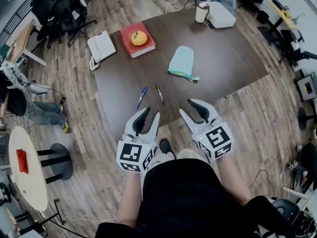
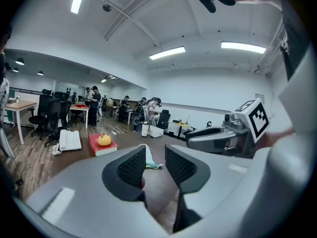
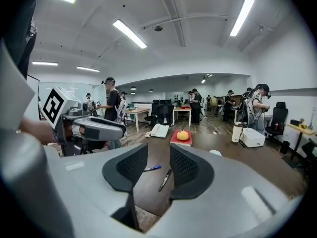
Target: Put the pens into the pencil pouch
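On the dark brown table (image 1: 228, 63) a blue pen (image 1: 141, 97) and a black pen (image 1: 159, 93) lie side by side near the front edge. The mint-green pencil pouch (image 1: 182, 62) lies farther back, to their right. My left gripper (image 1: 152, 113) hovers at the table's front edge, just behind the blue pen, open and empty. My right gripper (image 1: 185, 107) hovers to the right of the black pen, open and empty too. In the right gripper view both the blue pen (image 3: 152, 168) and the black pen (image 3: 164, 180) show between the open jaws. The pouch (image 2: 150, 160) shows ahead of the left gripper (image 2: 155, 155).
A red book with an orange on it (image 1: 137, 40) and a white telephone (image 1: 101, 46) sit at the table's back left. A cup (image 1: 201, 12) and a white box (image 1: 220, 15) stand at the far edge. Office chairs and people are in the room beyond.
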The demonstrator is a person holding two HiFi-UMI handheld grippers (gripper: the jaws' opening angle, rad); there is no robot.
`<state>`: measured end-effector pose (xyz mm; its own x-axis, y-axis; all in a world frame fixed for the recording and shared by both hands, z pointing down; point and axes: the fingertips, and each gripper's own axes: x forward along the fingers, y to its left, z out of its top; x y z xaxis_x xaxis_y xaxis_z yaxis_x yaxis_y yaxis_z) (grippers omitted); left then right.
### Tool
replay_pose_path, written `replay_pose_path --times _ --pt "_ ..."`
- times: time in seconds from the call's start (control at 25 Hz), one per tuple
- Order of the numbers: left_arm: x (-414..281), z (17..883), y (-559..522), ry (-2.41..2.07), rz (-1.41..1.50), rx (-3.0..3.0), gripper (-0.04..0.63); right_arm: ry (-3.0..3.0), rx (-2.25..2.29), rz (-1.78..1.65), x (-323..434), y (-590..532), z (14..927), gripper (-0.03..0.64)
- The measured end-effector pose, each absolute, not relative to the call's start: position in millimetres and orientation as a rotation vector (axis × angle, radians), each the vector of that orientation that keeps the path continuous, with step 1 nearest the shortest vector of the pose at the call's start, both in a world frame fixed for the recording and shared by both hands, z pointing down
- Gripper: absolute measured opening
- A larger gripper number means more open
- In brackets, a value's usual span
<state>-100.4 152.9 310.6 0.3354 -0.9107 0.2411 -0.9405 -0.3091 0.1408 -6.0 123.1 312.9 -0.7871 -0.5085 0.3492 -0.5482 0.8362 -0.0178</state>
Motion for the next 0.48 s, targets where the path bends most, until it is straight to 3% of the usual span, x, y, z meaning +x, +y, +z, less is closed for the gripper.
replay_pose_path --times 0.48 --pt "-92 325 144 -1.576 0.172 2.341 0.115 -2.68 0.821 0.243 -3 123 326 0.123"
